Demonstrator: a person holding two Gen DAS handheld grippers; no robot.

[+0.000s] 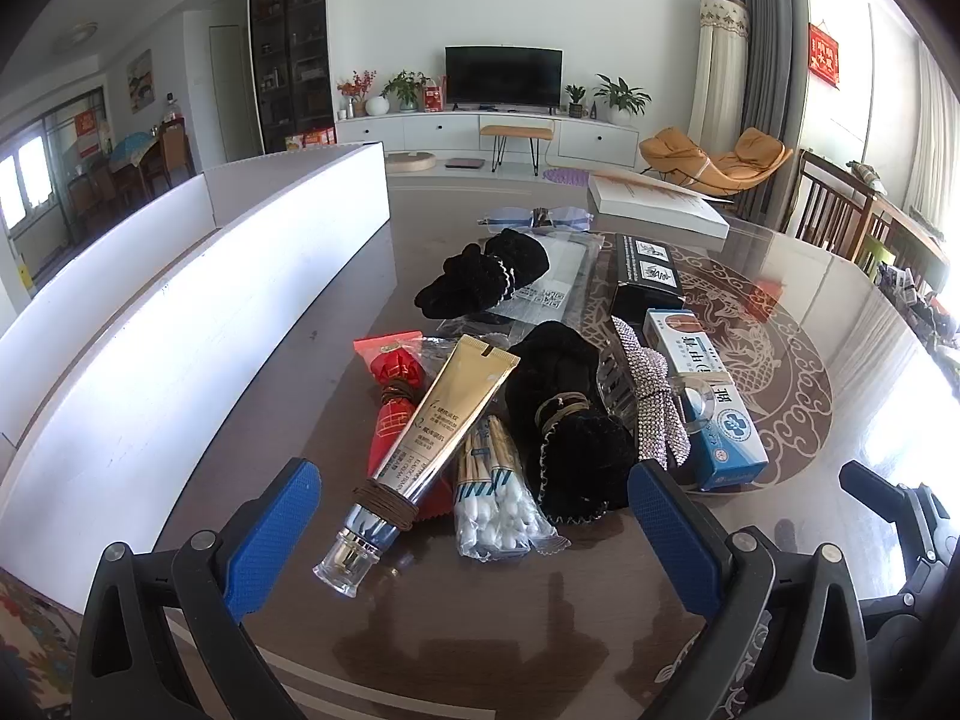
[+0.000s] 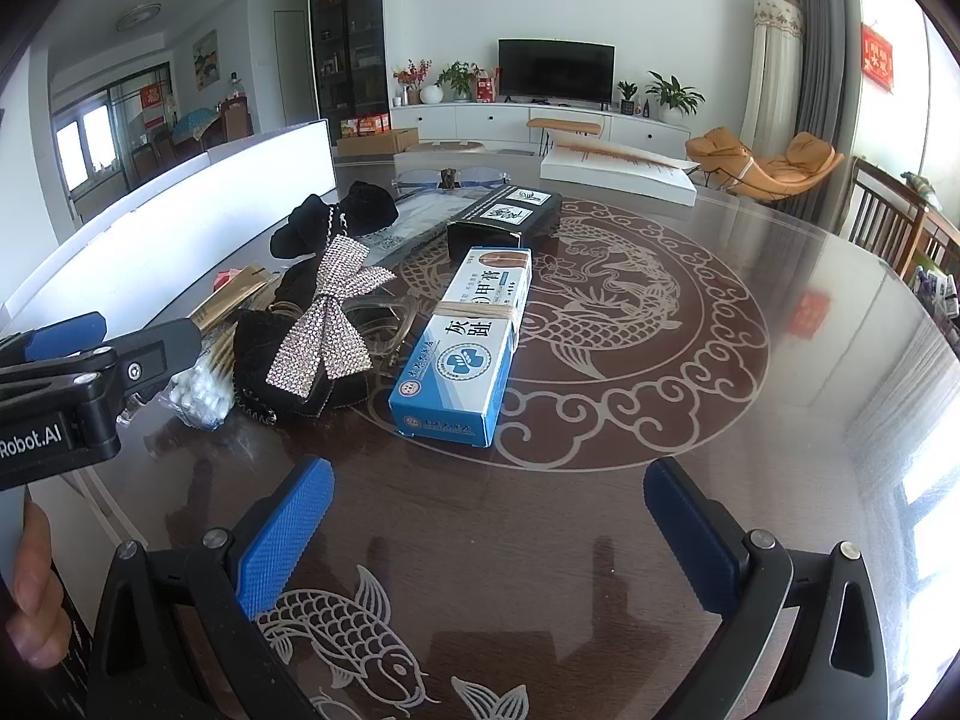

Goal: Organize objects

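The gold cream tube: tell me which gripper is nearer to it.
Left. The open left gripper is right at the gold cream tube, its cap end lying between the fingers. The open right gripper hangs over bare table, off past the blue medicine box.

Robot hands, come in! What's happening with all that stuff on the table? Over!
Left gripper open, empty. Right gripper open, empty. Gold tube nearest left. Nothing blocking.

A dark glossy tabletop [image 2: 810, 396] is patterned with a pale dragon medallion [image 2: 606, 300] and koi fish [image 2: 360, 630]. Across the room, a black television [image 1: 503, 75] is set on a long white cabinet [image 1: 420, 131], flanked by potted plants [image 1: 618, 97]. An orange lounge chair [image 1: 714, 163] is placed near grey curtains [image 1: 765, 36], and a red hanging [image 1: 823, 51] is seen by the window.
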